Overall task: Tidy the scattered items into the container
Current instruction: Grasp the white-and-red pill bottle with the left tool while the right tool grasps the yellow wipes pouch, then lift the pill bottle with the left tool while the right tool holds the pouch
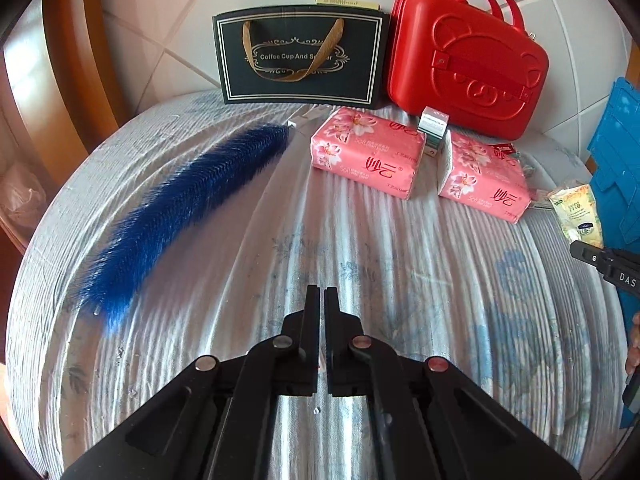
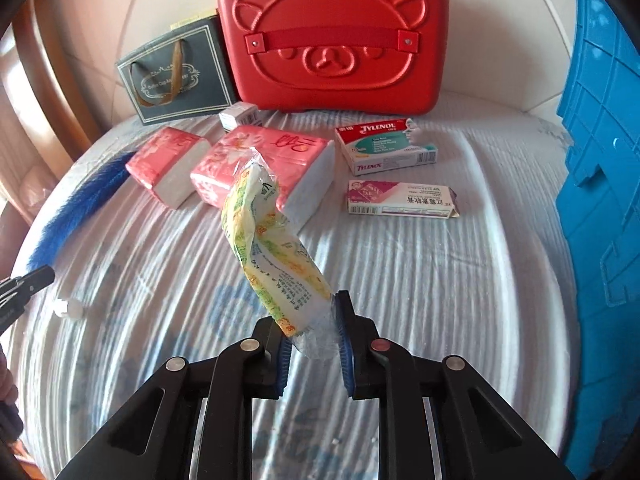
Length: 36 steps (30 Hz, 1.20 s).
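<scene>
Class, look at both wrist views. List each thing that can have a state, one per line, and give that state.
Left tongs: shut, holding nothing.
Right tongs: shut on the yellow tissue packet, lifted off the cloth.
Red bear case: closed, standing upright.
Dark gift bag: upright, handle hanging down its front.
Two pink tissue packs: lying flat, sealed.
Tylenol box: lying flat, closed.
Blue brush: lying on the cloth.

white tiled wall; wooden frame at left; striped cloth-covered table.
</scene>
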Motion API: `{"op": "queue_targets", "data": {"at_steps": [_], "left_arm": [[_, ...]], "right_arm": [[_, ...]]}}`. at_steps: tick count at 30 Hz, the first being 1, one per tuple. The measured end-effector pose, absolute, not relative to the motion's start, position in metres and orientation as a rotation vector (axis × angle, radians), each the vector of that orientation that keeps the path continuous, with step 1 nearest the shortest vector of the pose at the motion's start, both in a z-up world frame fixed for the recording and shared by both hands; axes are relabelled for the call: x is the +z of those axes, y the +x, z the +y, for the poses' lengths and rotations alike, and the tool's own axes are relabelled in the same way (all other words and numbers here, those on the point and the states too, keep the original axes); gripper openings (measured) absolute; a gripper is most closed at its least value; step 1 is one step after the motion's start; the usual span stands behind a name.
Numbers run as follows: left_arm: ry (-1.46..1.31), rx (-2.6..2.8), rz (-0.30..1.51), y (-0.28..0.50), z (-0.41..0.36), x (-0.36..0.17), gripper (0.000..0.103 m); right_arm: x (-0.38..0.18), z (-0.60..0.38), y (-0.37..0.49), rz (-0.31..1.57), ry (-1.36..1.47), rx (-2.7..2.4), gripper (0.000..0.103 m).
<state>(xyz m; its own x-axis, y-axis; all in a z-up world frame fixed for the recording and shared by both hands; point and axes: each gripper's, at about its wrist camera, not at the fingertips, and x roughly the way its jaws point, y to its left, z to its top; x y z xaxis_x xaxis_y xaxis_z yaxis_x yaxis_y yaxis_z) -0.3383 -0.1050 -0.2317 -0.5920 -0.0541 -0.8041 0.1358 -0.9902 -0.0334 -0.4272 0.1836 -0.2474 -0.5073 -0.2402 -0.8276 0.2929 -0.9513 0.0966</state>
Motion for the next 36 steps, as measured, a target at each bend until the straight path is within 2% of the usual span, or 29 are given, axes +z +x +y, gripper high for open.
{"op": "queue_targets", "data": {"at_steps": [13,23,28,36], "left_arm": [[1.168,-2.871,0.036,-0.268,-0.078,-0.151,0.002],[1.038,-3.019,-0.007,-0.217,-0.068,-0.118,0.002],[1.062,-2.988,0.044,-0.207,-0.088,-0.128,0.002],[1.197,-2.834,0.064,-0.213,-0.14,-0.172,0.002]], "right_arm": [[-0.164,0.176,-0.331,0.059,1.199,-2.563,0.02],[-0.107,0.17,-0.254,0.083,1.079,-2.681,0.02],[-0.11,0.166,-0.24,0.095,1.098,-2.676,0.02],[-0.159,0.131,-0.248,0.069,1.185,-2.538,0.02]]}}
